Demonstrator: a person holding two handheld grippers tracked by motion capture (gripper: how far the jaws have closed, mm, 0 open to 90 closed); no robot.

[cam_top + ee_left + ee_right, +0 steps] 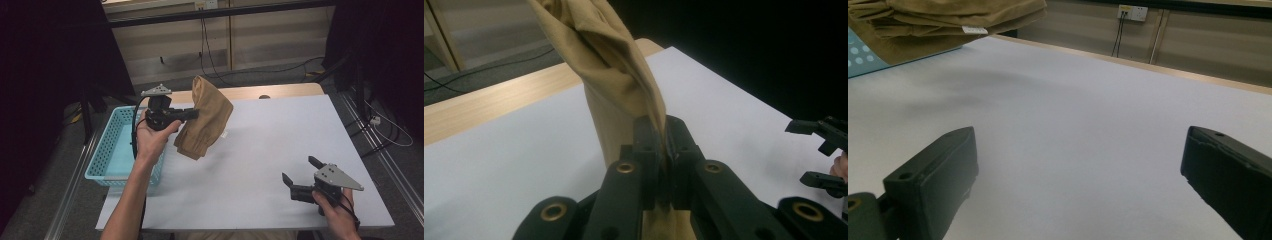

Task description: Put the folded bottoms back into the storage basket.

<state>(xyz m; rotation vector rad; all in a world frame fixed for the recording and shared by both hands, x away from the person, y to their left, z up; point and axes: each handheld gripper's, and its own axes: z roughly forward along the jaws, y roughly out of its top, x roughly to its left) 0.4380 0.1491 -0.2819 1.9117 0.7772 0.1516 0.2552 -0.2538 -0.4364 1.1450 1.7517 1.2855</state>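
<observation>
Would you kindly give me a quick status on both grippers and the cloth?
Left gripper shut on tan cloth, cloth lifted off the table. Right gripper open, empty, low over the table. Blue basket beside the left hand; nothing in the way.

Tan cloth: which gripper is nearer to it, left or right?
Left. The left gripper is shut on the tan cloth, holding it above the table beside the blue basket. The right gripper sits open, well apart at the table's near right corner.
</observation>
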